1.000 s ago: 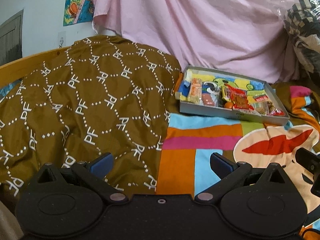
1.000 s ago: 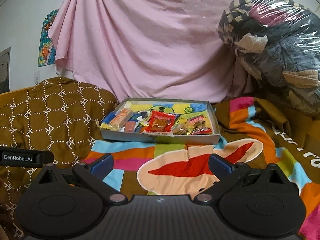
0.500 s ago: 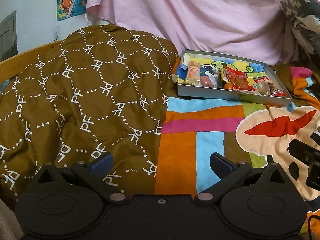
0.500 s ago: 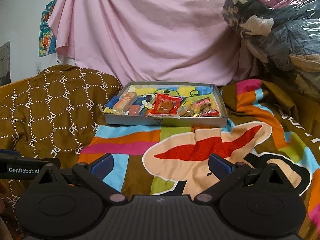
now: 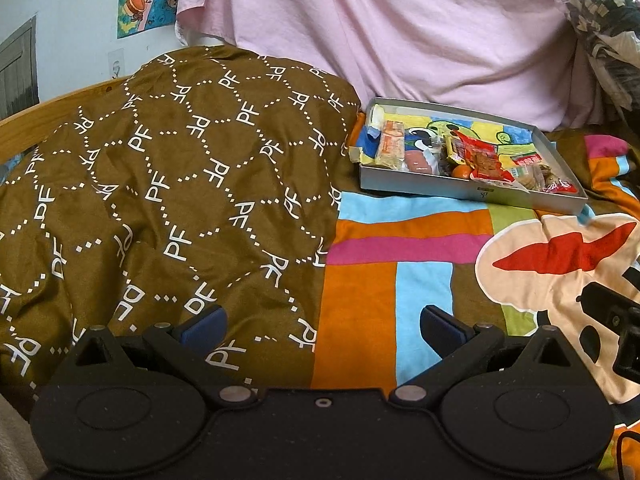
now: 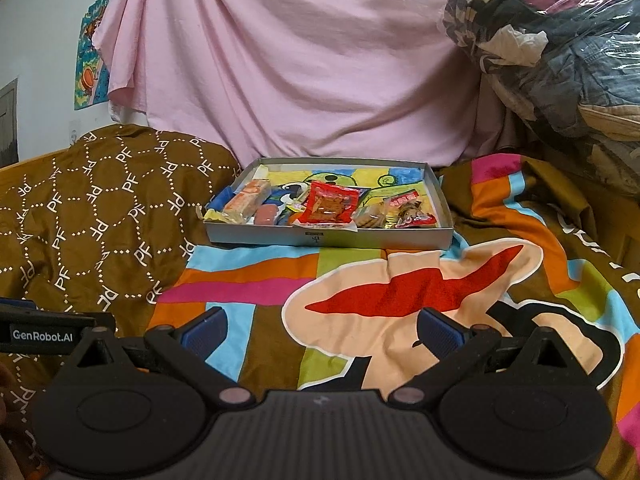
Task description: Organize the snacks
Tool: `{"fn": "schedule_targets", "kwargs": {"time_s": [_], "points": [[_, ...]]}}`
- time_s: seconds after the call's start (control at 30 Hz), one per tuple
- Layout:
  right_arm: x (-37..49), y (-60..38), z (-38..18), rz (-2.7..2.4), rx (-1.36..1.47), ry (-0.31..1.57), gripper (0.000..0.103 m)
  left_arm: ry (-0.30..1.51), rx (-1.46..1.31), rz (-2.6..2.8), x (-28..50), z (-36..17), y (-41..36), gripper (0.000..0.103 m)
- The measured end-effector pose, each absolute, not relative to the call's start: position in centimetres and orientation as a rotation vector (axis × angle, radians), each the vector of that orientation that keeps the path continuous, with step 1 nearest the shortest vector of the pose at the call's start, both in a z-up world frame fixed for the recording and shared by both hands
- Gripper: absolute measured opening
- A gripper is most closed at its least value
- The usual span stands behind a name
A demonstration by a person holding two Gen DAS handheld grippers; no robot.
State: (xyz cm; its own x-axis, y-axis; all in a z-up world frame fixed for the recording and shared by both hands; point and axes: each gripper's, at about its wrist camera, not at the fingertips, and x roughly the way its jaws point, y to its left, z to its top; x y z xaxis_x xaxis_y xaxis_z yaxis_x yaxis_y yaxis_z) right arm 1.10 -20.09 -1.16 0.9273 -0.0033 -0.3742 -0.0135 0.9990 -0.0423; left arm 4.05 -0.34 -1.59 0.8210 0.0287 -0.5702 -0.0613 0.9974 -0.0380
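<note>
Left gripper (image 5: 322, 326) and right gripper (image 6: 320, 326) both hang over the bed, fingers spread wide, holding nothing. The grey snack tray (image 6: 328, 237) sits at 12 o'clock in the right wrist view, about 1 o'clock in the left, resting on the colourful cartoon blanket (image 6: 400, 296). Inside it: a red packet (image 6: 330, 207), an orange wafer bar (image 6: 246, 198) and smaller wrapped snacks. A brown patterned quilt (image 5: 160, 200) lies at 10 o'clock, just beside the tray.

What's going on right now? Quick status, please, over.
Left gripper and right gripper open, empty. Shallow grey cardboard tray of wrapped snacks ahead on colourful cartoon blanket. Path clear.
</note>
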Motion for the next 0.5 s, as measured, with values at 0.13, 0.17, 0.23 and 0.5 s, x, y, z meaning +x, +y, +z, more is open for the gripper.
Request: {"fn": "schedule_targets", "kwargs": {"time_s": [0.13, 0.17, 0.23, 0.5], "points": [[1.13, -20.1, -1.19, 0.006, -0.046, 0.386, 0.103, 0.607, -0.055, 0.047, 4.06, -1.61, -0.31, 0.102], [1.14, -20.11, -1.2, 0.006, -0.046, 0.387, 0.103, 0.606, -0.055, 0.047, 4.06, -1.61, -0.31, 0.102], [1.15, -20.12, -1.21, 0.006, -0.047, 0.387, 0.103, 0.606, -0.055, 0.047, 4.07, -1.61, -0.31, 0.102], [1.14, -20.05, -1.24, 0.006, -0.047, 0.388, 0.103, 0.607, -0.055, 0.047, 4.07, -1.62, -0.31, 0.102]]}}
